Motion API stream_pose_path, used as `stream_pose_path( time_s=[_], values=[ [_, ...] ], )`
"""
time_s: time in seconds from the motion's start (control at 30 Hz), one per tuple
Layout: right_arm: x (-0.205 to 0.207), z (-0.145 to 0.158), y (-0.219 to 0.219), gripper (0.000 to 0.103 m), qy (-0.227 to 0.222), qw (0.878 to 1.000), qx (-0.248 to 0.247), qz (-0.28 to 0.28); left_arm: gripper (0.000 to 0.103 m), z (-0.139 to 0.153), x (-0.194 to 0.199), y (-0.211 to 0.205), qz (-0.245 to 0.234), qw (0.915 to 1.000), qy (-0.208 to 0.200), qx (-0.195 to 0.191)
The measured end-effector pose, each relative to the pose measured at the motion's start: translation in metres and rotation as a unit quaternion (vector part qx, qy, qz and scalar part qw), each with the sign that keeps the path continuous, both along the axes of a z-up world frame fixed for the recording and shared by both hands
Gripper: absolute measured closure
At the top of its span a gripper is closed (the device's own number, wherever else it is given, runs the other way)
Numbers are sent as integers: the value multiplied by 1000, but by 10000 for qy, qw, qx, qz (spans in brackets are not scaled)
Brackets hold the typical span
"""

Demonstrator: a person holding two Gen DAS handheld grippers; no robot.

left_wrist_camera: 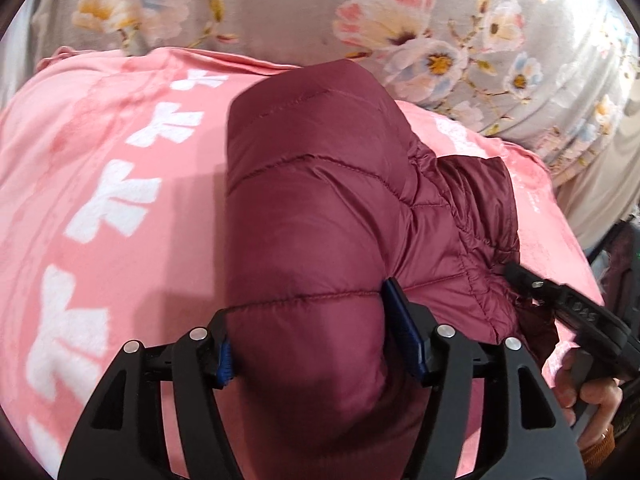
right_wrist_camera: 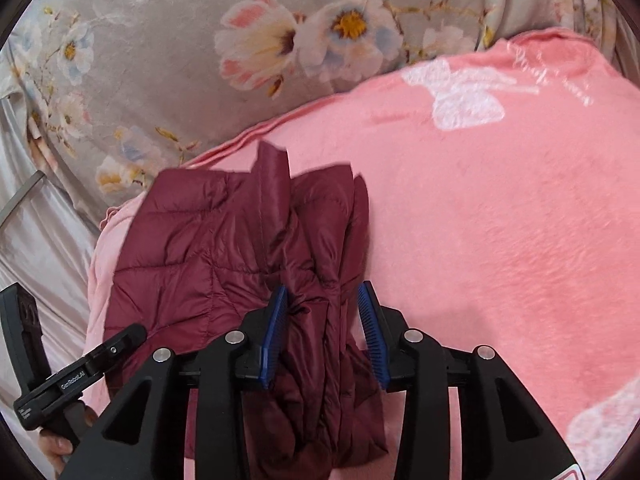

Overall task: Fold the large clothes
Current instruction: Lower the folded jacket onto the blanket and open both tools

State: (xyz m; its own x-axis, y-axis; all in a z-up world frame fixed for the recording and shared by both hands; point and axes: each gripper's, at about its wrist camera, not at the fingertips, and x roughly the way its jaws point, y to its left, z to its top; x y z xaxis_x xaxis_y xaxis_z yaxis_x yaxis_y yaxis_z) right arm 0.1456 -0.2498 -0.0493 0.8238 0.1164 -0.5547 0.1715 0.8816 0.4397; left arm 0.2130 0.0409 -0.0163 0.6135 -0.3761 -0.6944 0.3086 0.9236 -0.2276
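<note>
A dark red quilted puffer jacket (left_wrist_camera: 320, 200) lies bunched on a pink blanket (left_wrist_camera: 100, 200). In the left wrist view my left gripper (left_wrist_camera: 316, 344) has its blue-padded jaws around a thick puffy fold of the jacket, pressing its sides. In the right wrist view my right gripper (right_wrist_camera: 324, 336) straddles a bunched strip of the jacket (right_wrist_camera: 224, 240); the left pad touches the fabric, the right pad shows a small gap. The right gripper also shows at the right edge of the left wrist view (left_wrist_camera: 568, 304). The left gripper shows at the lower left of the right wrist view (right_wrist_camera: 80, 380).
The pink blanket (right_wrist_camera: 500, 220) with white bow prints covers the bed. A grey floral sheet (right_wrist_camera: 180, 60) lies beyond it, also in the left wrist view (left_wrist_camera: 440, 32). A pale satin fabric and a metal bar (right_wrist_camera: 24, 196) are at the left edge.
</note>
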Motion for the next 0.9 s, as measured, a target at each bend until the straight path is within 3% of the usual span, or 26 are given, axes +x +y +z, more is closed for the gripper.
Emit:
stream_pose_path(
  time_s=[0.1, 0.17, 0.23, 0.33, 0.6, 0.9],
  values=[
    [-10, 25, 8, 77, -201, 9992, -343, -22, 43, 16, -8, 3, 350, 9991, -4, 234],
    [-9, 40, 21, 91, -278, 9971, -707, 43, 43, 32, -16, 3, 563, 9974, -243, 379],
    [-3, 50, 37, 94, -341, 9928, -1143, 134, 43, 53, -24, -1, 719, 9942, -604, 524],
    [16, 49, 54, 98, -319, 9863, -1596, 274, 43, 64, -21, -10, 646, 9946, -663, 466],
    [54, 4, 47, 102, 288, 9839, -1739, 283, 43, 22, 9, -18, 828, 9949, -151, 562],
    [63, -31, 42, 103, 583, 9843, -1634, 336, 41, -6, 16, -26, 891, 9916, -175, 920]
  ],
)
